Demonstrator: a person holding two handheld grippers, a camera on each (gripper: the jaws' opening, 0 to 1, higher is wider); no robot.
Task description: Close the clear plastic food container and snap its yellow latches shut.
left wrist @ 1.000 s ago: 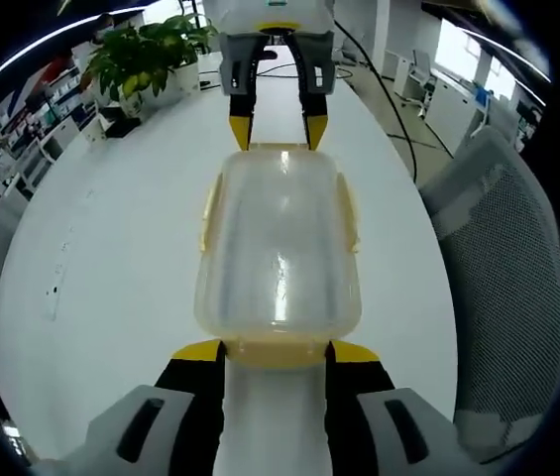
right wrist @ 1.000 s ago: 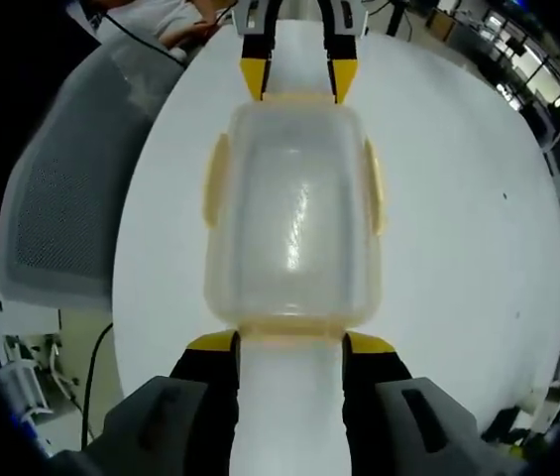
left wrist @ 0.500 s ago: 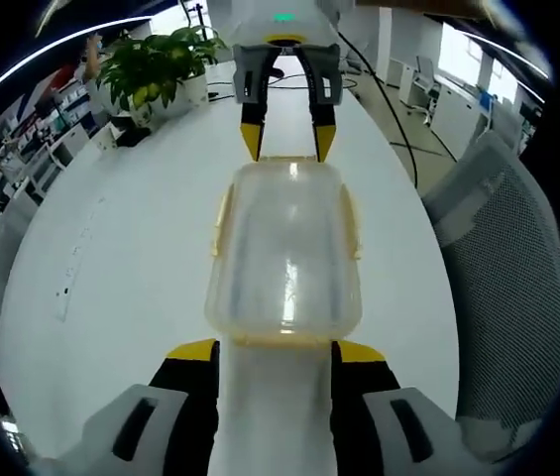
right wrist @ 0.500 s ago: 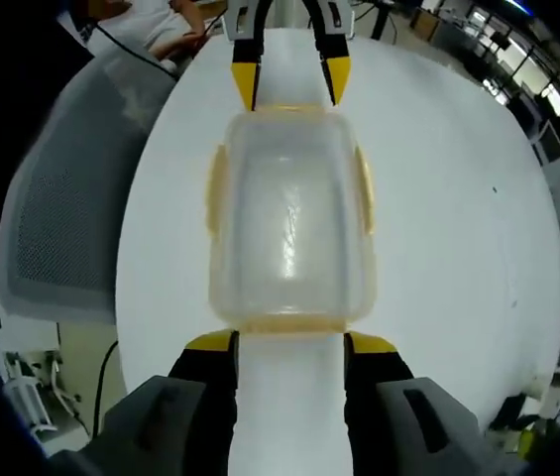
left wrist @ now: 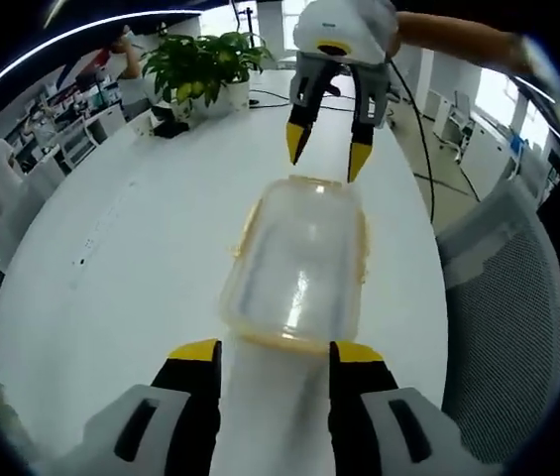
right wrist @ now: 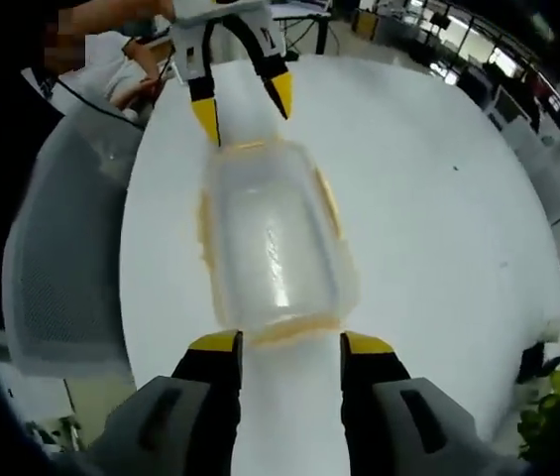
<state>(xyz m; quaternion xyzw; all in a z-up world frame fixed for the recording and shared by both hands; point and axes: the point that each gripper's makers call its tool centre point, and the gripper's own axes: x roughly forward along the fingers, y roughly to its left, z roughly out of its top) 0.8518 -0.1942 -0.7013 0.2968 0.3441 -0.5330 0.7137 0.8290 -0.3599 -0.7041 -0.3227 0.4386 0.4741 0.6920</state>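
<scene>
Left gripper: left gripper [left wrist: 262, 359] has its jaws spread wide and empty, yellow tips just short of the near end of the food container [left wrist: 297, 265]; in the right gripper view it hangs at the far end [right wrist: 239, 103], tips above the rim.
Right gripper: right gripper [right wrist: 289, 347] is likewise parted and grips nothing, tips beside the container's near end [right wrist: 272, 248]; in the left gripper view it hovers beyond the far end [left wrist: 327, 154], raised off the table.
Container: clear plastic, lid seated on top, resting on the white table [left wrist: 111, 258] between the two grippers.
Latches: yellow latches [right wrist: 327, 201] lie along the long sides and at the ends; they look folded against the body, though whether each is fully snapped I cannot tell.
Change: half a second ago both grippers sat square and close against the ends; now each is lifted away and angled, and the box sits skewed in both views.
Meaning: the end latches have probably been pressed, so the closing is likely near finished or done.
Surroundings: potted plant [left wrist: 200, 61] at the table's far end, mesh chair [left wrist: 503, 307] beside the table.
</scene>
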